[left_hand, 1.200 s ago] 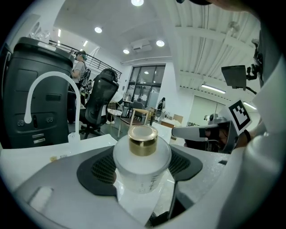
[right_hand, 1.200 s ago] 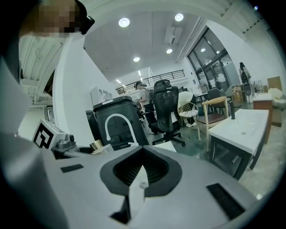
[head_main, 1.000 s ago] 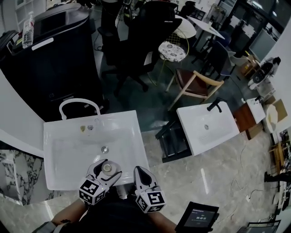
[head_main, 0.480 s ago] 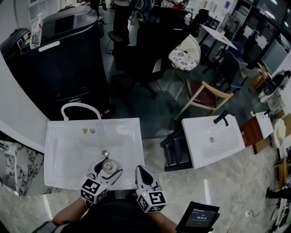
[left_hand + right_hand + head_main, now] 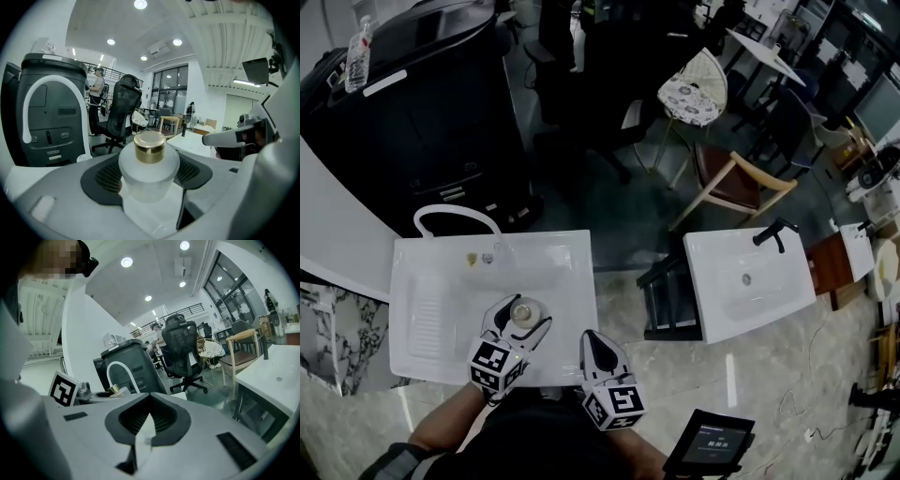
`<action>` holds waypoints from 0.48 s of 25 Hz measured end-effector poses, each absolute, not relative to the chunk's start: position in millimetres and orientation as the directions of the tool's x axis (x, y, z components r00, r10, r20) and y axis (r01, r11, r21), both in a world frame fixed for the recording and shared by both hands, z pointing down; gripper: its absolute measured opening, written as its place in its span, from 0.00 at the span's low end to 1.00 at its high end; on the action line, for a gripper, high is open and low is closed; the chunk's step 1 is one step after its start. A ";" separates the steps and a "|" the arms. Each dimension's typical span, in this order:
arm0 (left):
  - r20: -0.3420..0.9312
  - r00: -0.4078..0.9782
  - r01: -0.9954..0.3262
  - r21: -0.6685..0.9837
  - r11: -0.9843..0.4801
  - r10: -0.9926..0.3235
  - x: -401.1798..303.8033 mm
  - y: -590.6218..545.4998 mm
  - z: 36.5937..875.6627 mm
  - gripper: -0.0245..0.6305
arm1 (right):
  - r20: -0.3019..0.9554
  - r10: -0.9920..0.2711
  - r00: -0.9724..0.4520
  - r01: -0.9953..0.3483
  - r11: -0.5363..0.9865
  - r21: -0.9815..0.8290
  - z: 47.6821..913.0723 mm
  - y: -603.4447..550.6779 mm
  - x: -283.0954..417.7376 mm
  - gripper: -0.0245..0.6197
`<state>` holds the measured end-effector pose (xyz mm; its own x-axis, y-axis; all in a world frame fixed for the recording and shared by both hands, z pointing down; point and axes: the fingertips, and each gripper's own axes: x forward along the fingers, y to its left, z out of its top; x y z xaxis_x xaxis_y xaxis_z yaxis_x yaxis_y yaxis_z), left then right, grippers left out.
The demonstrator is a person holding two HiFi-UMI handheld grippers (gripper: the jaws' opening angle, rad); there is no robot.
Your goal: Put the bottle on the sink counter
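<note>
Left tongs [image 5: 519, 321] grip the bottle [image 5: 149, 164], one pad on each side of its frosted round body, gold cap up, bottle upright. In the head view the bottle sits over the middle of the white sink [image 5: 431, 323] basin, toward its near side; cannot tell if its base touches the basin or hangs above it. It is not on the flat worktop rim of the sink. Right tongs [image 5: 594, 339] are closed on nothing, pads pressed together, just off the sink's near right corner and right of the left tongs, the two near but apart. Each tool carries its marker cube at the near end, with the person's arm behind the left one. White arched faucet [image 5: 455, 217] stands at the sink's far edge, left of centre. Beyond it, far left, a big black bin [image 5: 431, 103] with a clear water bottle [image 5: 358, 56] on its top left corner. Right of the sink, well apart, a second white sink [image 5: 750, 281] with a black faucet [image 5: 773, 232] at its far right. Between the two sinks, a low black rack [image 5: 666, 300] on the floor. Far of the second sink, a wooden chair [image 5: 733, 183]; farther, a white patterned chair [image 5: 696, 94]; left of that, a black office chair [image 5: 183, 345]. Tablet [image 5: 709, 442] at near right, screen lit.
</note>
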<state>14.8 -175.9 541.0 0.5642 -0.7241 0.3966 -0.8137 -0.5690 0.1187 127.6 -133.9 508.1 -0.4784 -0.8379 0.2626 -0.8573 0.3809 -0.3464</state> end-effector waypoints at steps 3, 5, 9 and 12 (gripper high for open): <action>0.387 0.552 -0.821 0.099 -0.562 -0.739 13.9 -199.0 548.6 0.55 | 0.279 -0.832 -0.480 -0.856 0.374 -0.356 517.2 -139.3 127.8 0.03; 0.382 0.542 -0.827 0.086 -0.555 -0.749 13.9 -215.2 553.7 0.55 | 0.290 -0.830 -0.477 -0.857 0.367 -0.360 523.0 -142.9 130.2 0.03; 0.387 0.526 -0.836 0.070 -0.545 -0.757 14.4 -244.7 568.0 0.55 | 0.309 -0.831 -0.463 -0.864 0.346 -0.366 533.7 -148.8 137.6 0.03; 0.400 0.518 -0.840 0.070 -0.539 -0.756 15.1 -262.4 580.0 0.55 | 0.328 -0.828 -0.455 -0.867 0.328 -0.376 542.1 -149.0 139.0 0.03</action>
